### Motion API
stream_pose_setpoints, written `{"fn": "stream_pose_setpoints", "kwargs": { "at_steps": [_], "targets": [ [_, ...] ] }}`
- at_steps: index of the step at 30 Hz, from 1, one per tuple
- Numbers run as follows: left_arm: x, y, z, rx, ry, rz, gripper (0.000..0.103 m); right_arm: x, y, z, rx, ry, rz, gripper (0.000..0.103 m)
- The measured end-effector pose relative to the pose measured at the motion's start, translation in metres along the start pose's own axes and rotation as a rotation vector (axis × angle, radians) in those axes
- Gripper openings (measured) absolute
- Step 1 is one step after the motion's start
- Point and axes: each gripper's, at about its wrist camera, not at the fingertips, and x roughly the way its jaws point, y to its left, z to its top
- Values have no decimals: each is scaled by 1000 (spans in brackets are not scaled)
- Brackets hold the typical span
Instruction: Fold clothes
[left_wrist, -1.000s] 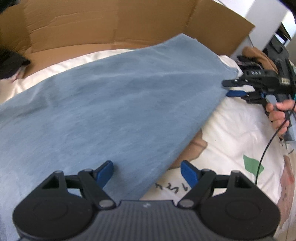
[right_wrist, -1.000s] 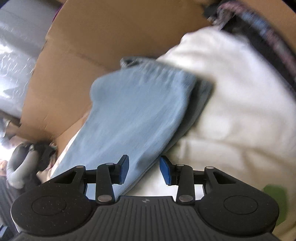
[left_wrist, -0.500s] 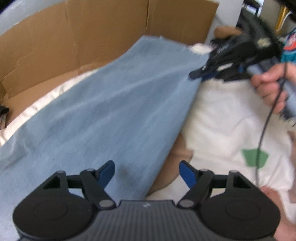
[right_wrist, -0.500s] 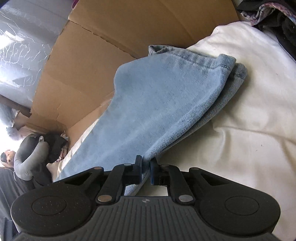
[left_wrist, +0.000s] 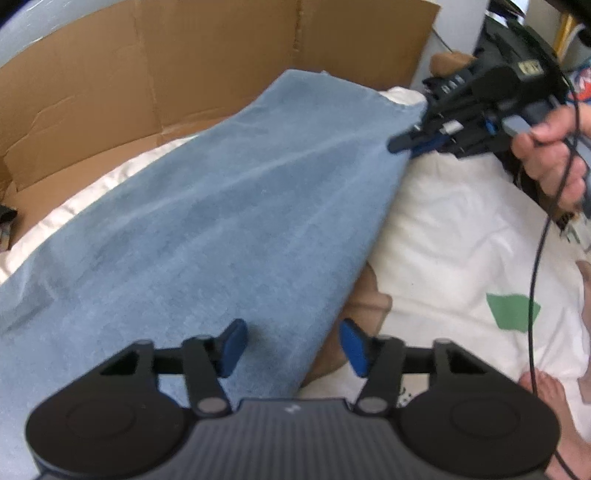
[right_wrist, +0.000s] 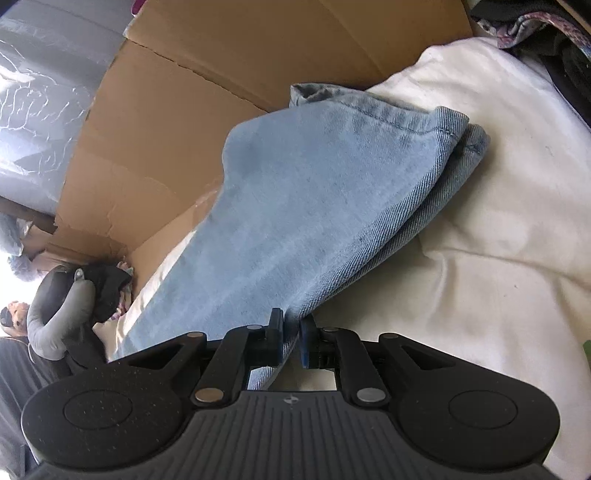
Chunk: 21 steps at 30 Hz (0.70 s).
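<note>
right tool (right_wrist: 291, 338) is clenched on the jeans (left_wrist: 229, 206) edge; left tool (left_wrist: 291, 345), closing but still released, should pinch that edge before lifting together.

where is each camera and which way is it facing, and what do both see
Left wrist: sits on the left tool, looking down and forward along the blue jeans; its jaws, which have just been closing, straddle the jeans' edge unpressed; the right tool and the hand holding it show far right.
Right wrist: sits on the right tool, facing the jeans' hem and cardboard; jaws pinch the denim edge.
Shared: jeans, white bedding, cardboard.
</note>
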Motion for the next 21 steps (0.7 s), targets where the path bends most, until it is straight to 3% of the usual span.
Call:
{"fn": "stream_pose_setpoints", "kwargs": {
  "at_steps": [5,9,12,18,21],
  "targets": [
    [-3,8,5,-21,-24,-15,34,-5,-1,-4,22,29,29,10],
    [-6,12,9,-38,-45,-20,30,-6,0,-8,41,41,96,12],
    [-6,14,10,-50,-48,-19,30,2,5,-10,24,56,97,32],
    [-6,17,12,-61,-56,-15,30,15,13,-18,10,119,135,33],
    [-6,22,13,-76,-63,-12,30,15,18,-27,-5,158,191,49]
  ]
}}
